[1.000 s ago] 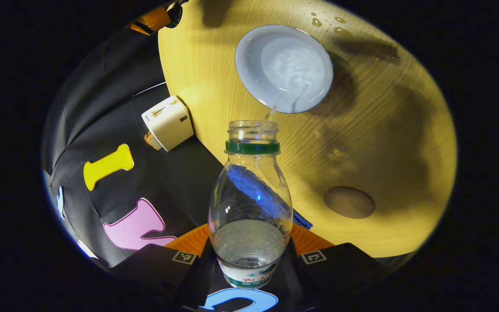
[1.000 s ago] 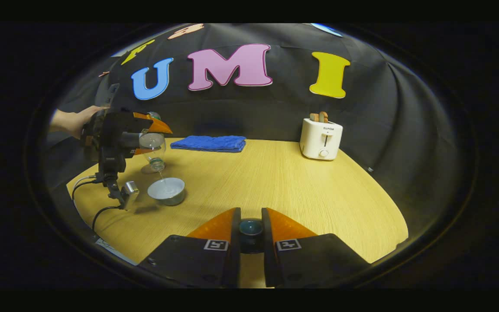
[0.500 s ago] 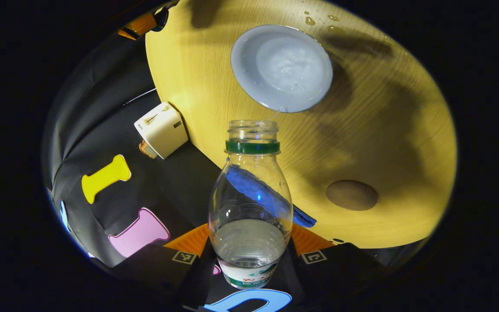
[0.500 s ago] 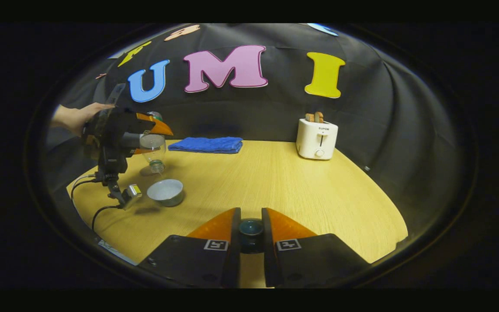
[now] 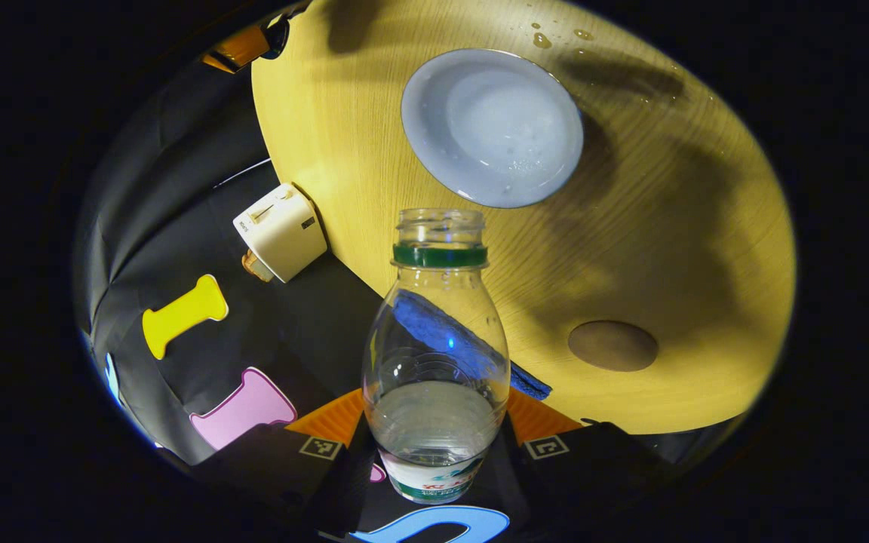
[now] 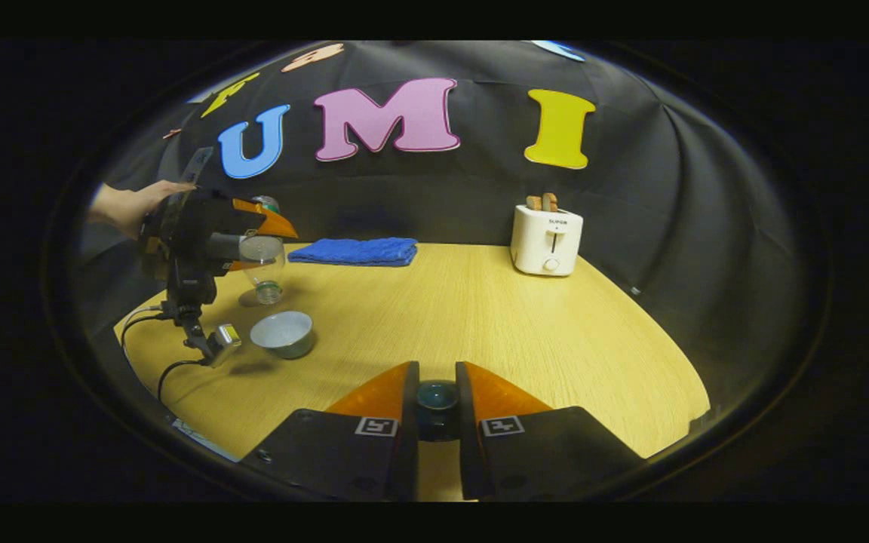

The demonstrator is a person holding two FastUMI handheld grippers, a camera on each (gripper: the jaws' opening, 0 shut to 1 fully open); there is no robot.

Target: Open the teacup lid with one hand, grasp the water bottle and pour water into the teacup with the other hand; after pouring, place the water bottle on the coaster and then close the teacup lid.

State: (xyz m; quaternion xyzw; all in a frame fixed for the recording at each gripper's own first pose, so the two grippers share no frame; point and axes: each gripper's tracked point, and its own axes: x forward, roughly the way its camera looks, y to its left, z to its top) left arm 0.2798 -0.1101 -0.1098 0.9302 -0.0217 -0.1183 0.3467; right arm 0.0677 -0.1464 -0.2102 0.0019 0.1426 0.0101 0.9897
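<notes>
My left gripper point(image 5: 434, 416) is shut on a clear water bottle point(image 5: 435, 354), uncapped and tilted with its neck toward the table. Water sits in the bottle's base end. No stream leaves its mouth. The pale teacup point(image 5: 492, 127) holds water and stands beyond the mouth. A brown round coaster point(image 5: 612, 345) lies to the right. In the right gripper view, my right gripper point(image 6: 437, 394) is shut on the dark teacup lid point(image 6: 437, 397), held above the table's near edge. Far left, the left gripper point(image 6: 212, 232) tips the bottle point(image 6: 262, 264) above the teacup point(image 6: 282, 333).
A white toaster point(image 6: 546, 240) stands at the back right and a folded blue towel point(image 6: 354, 250) at the back middle. Cables and a small device point(image 6: 217, 344) hang under the left gripper. Water drops point(image 5: 540, 34) lie on the wooden table point(image 6: 480, 317).
The stream from the bottle into the teacup has stopped. The left gripper has drawn the bottle's mouth back off the cup's rim. The right gripper holds still.
</notes>
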